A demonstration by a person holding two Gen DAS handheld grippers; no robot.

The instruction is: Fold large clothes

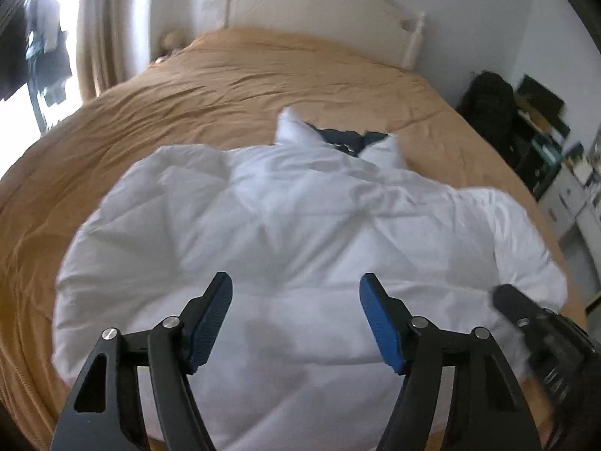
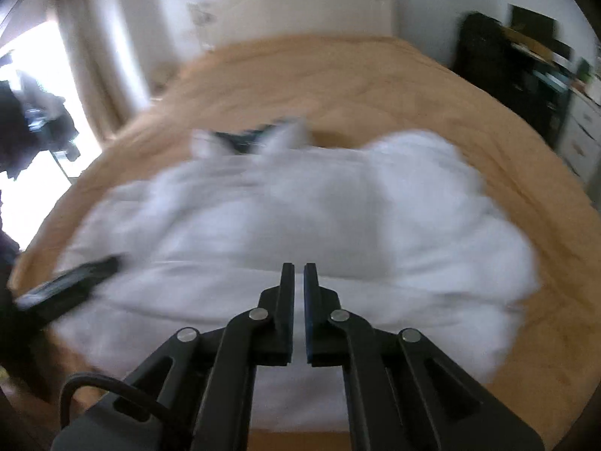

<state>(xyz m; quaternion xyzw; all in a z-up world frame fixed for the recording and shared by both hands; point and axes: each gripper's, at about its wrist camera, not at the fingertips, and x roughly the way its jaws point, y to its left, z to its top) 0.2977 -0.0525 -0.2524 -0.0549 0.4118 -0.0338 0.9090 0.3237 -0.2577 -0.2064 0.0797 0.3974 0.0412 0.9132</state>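
A large white padded jacket (image 1: 300, 225) lies spread on the tan bed cover, with a dark lining showing at its collar (image 1: 345, 139). My left gripper (image 1: 296, 289) is open above the jacket's near hem and holds nothing. My right gripper (image 2: 299, 268) has its fingers nearly together with nothing between them, above the jacket (image 2: 300, 218) near its hem. The right gripper shows blurred at the lower right of the left wrist view (image 1: 526, 315). The left gripper shows blurred at the left of the right wrist view (image 2: 71, 282). The right wrist view is motion-blurred.
The bed (image 1: 244, 86) has a tan cover and a white headboard (image 1: 319, 0) at the far end. A curtained window (image 1: 49, 45) is at the left. A black chair (image 1: 488, 101) and cluttered shelves (image 1: 556, 143) stand at the right.
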